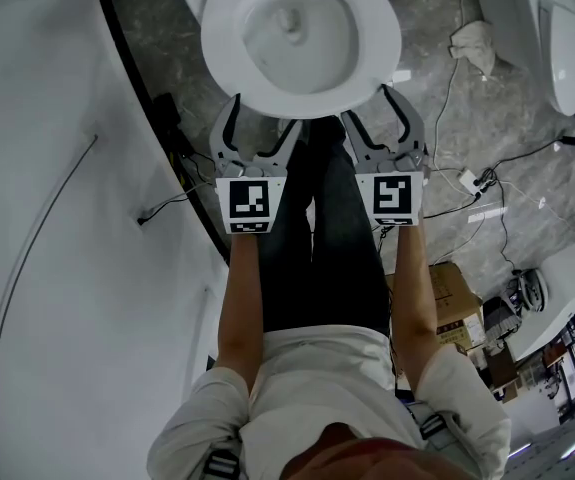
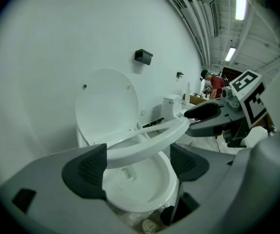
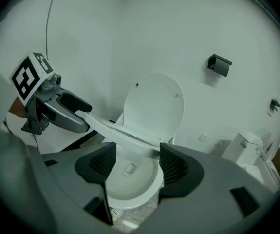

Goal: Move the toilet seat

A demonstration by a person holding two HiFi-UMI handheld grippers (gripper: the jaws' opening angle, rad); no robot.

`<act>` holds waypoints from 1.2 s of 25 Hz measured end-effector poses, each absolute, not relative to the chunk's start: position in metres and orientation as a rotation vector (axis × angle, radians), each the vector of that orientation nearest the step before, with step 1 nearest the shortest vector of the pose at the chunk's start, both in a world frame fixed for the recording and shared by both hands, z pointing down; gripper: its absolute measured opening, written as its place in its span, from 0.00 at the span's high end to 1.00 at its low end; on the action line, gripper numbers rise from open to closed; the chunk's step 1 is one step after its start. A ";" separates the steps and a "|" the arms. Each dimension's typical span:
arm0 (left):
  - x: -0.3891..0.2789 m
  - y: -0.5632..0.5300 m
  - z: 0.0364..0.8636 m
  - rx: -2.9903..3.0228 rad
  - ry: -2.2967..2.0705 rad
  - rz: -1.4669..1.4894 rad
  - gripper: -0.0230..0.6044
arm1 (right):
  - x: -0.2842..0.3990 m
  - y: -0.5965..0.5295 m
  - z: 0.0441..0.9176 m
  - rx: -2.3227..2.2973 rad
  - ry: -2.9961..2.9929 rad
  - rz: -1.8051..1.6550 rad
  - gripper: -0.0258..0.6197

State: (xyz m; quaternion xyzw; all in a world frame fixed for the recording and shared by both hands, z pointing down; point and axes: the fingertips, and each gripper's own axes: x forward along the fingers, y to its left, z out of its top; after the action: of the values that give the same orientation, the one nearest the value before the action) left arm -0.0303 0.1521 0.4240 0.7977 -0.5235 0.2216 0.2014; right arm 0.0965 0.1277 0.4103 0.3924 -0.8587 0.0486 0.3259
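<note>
The white toilet seat (image 1: 372,63) is a ring over the bowl (image 2: 147,186), with the lid (image 2: 105,101) standing upright against the wall behind. In both gripper views the seat (image 3: 118,130) hangs tilted, its front raised clear of the bowl rim. My left gripper (image 1: 265,118) is at the seat's front left edge, and the seat (image 2: 144,145) runs between its pads. My right gripper (image 1: 377,108) is at the front right edge. Seen from the left gripper view, the right gripper (image 2: 198,120) clamps the rim from above and below. The left gripper (image 3: 81,113) does the same.
A white wall (image 1: 47,218) runs close along the left. Another toilet (image 1: 562,43) stands at the far right, with a rag (image 1: 475,43), cables (image 1: 487,178) and a cardboard box (image 1: 452,303) on the grey floor. A person's legs stand between the grippers.
</note>
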 end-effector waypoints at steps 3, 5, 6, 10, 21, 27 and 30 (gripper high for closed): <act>-0.031 0.147 0.417 2.225 -1.476 0.603 0.28 | 0.095 0.122 0.403 1.020 -2.249 0.114 0.51; -0.033 0.144 0.412 2.224 -1.483 0.593 0.29 | 0.094 0.120 0.398 1.018 -2.253 0.110 0.51; -0.033 0.143 0.410 2.223 -1.487 0.590 0.29 | 0.093 0.118 0.396 1.017 -2.254 0.109 0.51; -0.037 0.137 0.403 2.214 -1.503 0.585 0.30 | 0.089 0.111 0.390 1.013 -2.262 0.107 0.52; -0.042 0.116 0.380 2.197 -1.552 0.570 0.35 | 0.080 0.089 0.368 0.987 -2.290 0.084 0.53; -0.046 0.105 0.368 2.186 -1.575 0.557 0.37 | 0.075 0.076 0.355 0.982 -2.308 0.080 0.53; -0.049 0.099 0.363 2.179 -1.587 0.551 0.38 | 0.072 0.070 0.351 0.979 -2.314 0.079 0.54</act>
State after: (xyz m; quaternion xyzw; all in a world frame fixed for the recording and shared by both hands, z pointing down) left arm -0.0487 0.0993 0.3632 0.7770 -0.5658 0.1964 0.1938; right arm 0.0722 0.0702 0.3505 0.3703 -0.8756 0.0299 0.3087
